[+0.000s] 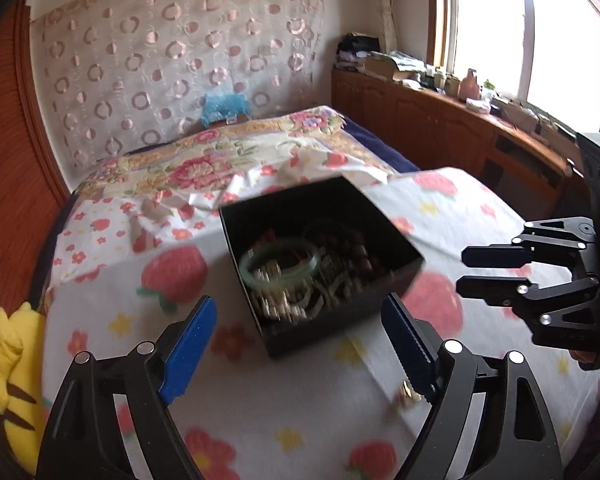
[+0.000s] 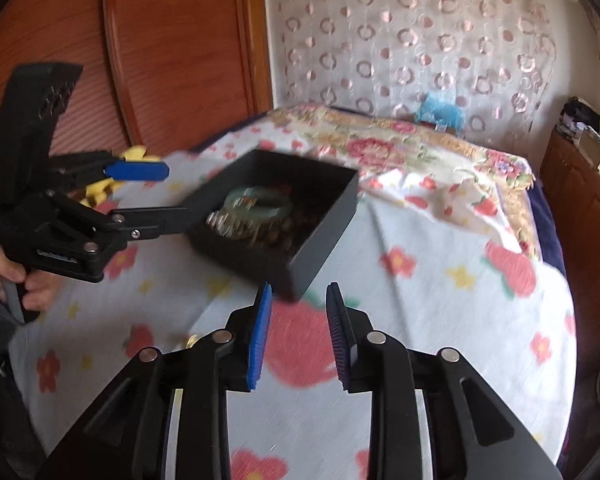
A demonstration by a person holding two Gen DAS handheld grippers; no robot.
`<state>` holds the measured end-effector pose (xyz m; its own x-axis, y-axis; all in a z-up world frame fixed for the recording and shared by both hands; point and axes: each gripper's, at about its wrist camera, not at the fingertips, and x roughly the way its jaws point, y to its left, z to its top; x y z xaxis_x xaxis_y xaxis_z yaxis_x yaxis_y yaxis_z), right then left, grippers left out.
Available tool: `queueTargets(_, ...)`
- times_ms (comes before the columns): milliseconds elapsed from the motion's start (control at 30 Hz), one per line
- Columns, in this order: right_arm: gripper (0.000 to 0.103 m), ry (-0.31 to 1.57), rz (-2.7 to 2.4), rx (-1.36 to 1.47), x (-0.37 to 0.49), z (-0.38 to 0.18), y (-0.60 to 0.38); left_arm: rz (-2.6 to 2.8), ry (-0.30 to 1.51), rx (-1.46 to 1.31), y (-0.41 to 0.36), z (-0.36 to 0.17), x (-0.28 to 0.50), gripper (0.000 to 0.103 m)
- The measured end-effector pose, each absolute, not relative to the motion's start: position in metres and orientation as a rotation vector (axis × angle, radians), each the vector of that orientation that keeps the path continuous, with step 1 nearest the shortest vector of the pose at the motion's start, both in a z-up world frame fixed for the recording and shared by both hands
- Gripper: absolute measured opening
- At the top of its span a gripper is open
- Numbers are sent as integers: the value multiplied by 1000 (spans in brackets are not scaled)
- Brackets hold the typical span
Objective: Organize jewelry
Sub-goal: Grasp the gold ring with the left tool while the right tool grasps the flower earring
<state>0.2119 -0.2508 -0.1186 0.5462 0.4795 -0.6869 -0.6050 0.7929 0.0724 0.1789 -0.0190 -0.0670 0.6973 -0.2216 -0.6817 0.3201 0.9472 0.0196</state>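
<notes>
Black box (image 1: 320,264), lidless, resting on the bed (image 1: 260,420), on a white sheet printed with strawberries and flowers. Inside the box: a pale green bangle (image 1: 280,264), dark brown beads (image 1: 356,252) to its right, and a tangle of metallic pieces (image 1: 280,304) at the near side; detail blurred.

Left tongs (image 1: 300,344): spread wide apart, gripping nothing, held above the sheet with the near edge of the box between the two blue pads (image 1: 190,356). Small gold-coloured item (image 1: 408,394) on the sheet just beside the right pad; identity unclear.

Right tongs (image 2: 296,336): apart with a narrower gap, empty, positioned just near of the closest corner of the box in the right wrist view. In the left wrist view, visible to the right of the box, apart from it.

Yellow plush toy (image 1: 12,380) at the left edge of the bed. Blue fluffy object (image 1: 224,108) at the far end against the patterned curtain (image 1: 172,52).
</notes>
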Motion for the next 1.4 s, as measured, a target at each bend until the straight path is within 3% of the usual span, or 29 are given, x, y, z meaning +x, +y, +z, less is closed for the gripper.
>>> queueTargets(733, 30, 838, 733, -349, 176, -157, -211, -295, 852, 145, -23, -107, 156, 81)
queueTargets(767, 29, 836, 729, -347, 177, -157, -211, -299, 854, 148, -25, -108, 156, 81)
queueTargets(833, 16, 829, 721, -349, 179, -157, -213, -310, 857, 163, -30, -110, 155, 82)
queueTargets(1400, 16, 781, 600, -277, 198, -144, -253, -398, 894, 250, -63, -120, 151, 82)
